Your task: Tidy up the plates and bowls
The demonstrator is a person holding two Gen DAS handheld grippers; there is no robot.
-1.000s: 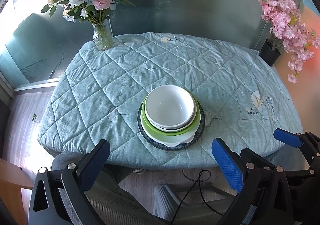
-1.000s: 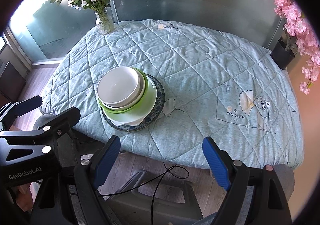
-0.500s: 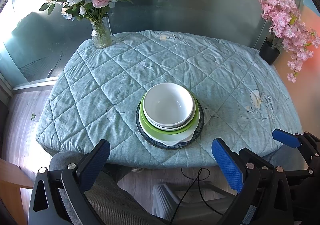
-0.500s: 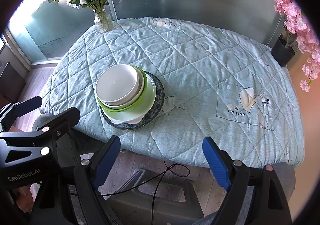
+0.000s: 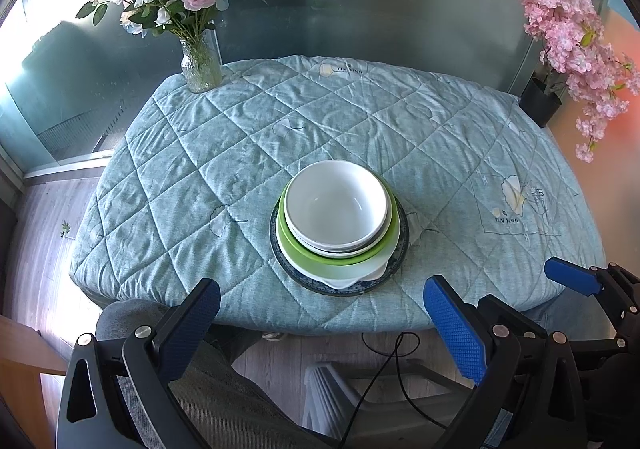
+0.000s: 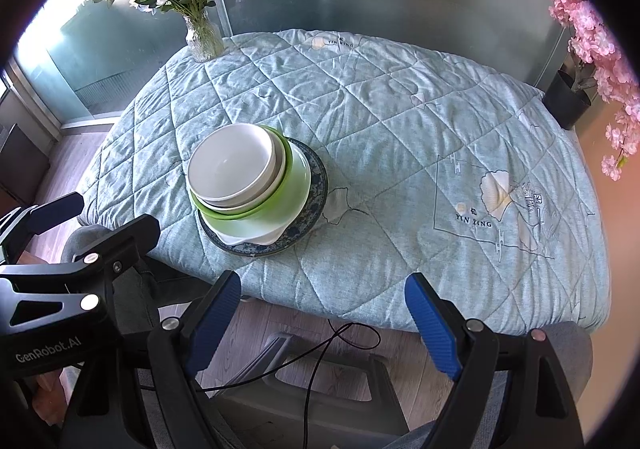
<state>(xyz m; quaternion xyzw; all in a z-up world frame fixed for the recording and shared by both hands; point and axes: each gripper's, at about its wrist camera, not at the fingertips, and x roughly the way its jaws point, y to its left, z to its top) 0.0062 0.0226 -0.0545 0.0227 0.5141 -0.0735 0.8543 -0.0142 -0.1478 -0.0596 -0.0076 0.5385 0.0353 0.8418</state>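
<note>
One nested stack of dishes on the quilted tablecloth point(image 5: 248, 153), both grippers held off the near table edge.

Lower dishes are mostly hidden: only rims show of a patterned blue plate point(image 5: 401, 245), a white squarish dish, and a green bowl point(image 5: 285, 237) under the round glossy white bowl point(image 5: 336, 205). Cloth print reads "YIN XING"; the left tool's body reads "GenRobot.AI". Left gripper point(image 5: 320, 333) and right gripper point(image 6: 320, 323) stand apart with jaws wide, ribbed blue pads empty, nearer than the stack.
</note>
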